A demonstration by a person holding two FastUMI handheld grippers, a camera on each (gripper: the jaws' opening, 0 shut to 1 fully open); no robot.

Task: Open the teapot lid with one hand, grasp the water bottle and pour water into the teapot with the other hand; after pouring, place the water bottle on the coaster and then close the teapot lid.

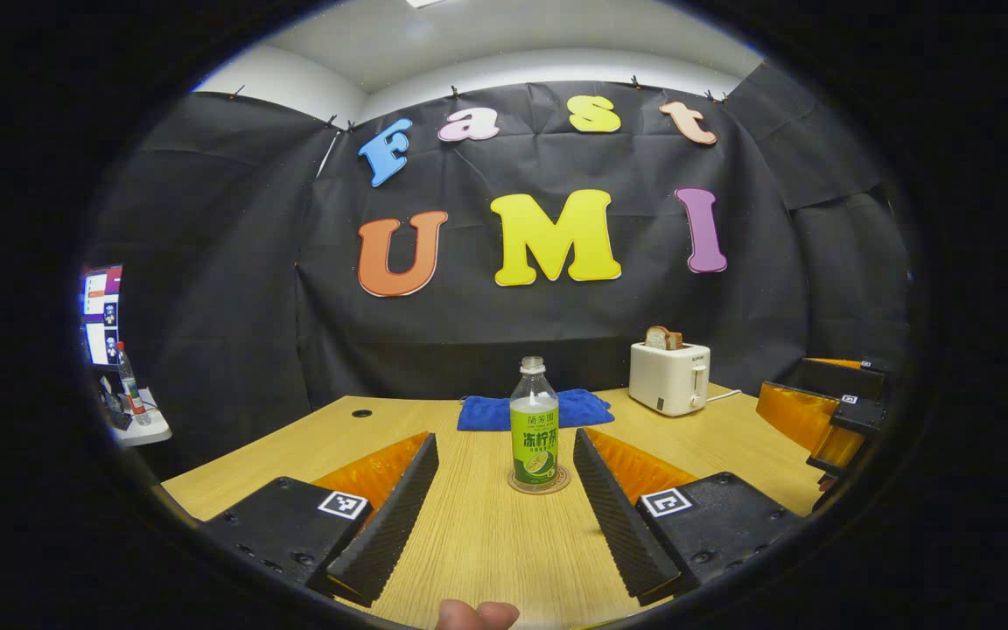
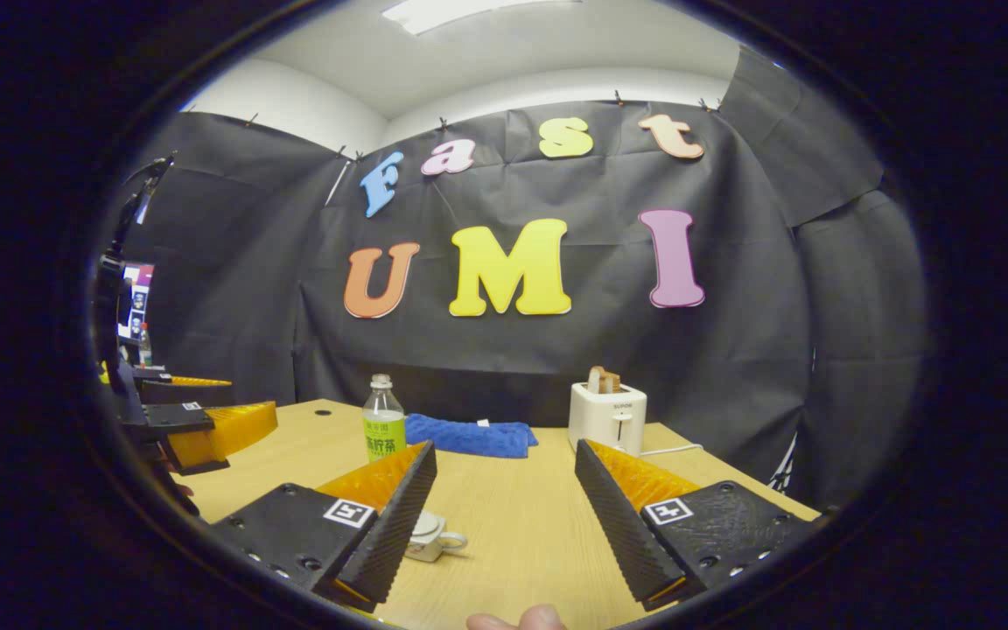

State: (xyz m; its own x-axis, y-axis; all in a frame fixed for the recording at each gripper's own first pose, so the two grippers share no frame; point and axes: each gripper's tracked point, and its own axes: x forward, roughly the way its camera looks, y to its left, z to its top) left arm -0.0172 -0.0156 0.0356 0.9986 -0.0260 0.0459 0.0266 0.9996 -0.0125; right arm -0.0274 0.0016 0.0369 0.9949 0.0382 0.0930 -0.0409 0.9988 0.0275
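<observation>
The left hand-held gripper (image 1: 504, 503), fingers apart, faces the bottle (image 1: 535, 424) standing upright on its coaster (image 1: 539, 483) dead ahead on the counter (image 1: 486, 542), while the right hand-held gripper (image 2: 504, 507), also apart, has the teapot (image 2: 425, 535) just beneath its left finger.

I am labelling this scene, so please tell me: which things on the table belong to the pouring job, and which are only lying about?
For the job:
water bottle
coaster under it
teapot, partly hidden behind a finger

Lying about:
toaster with bread
blue cloth
</observation>
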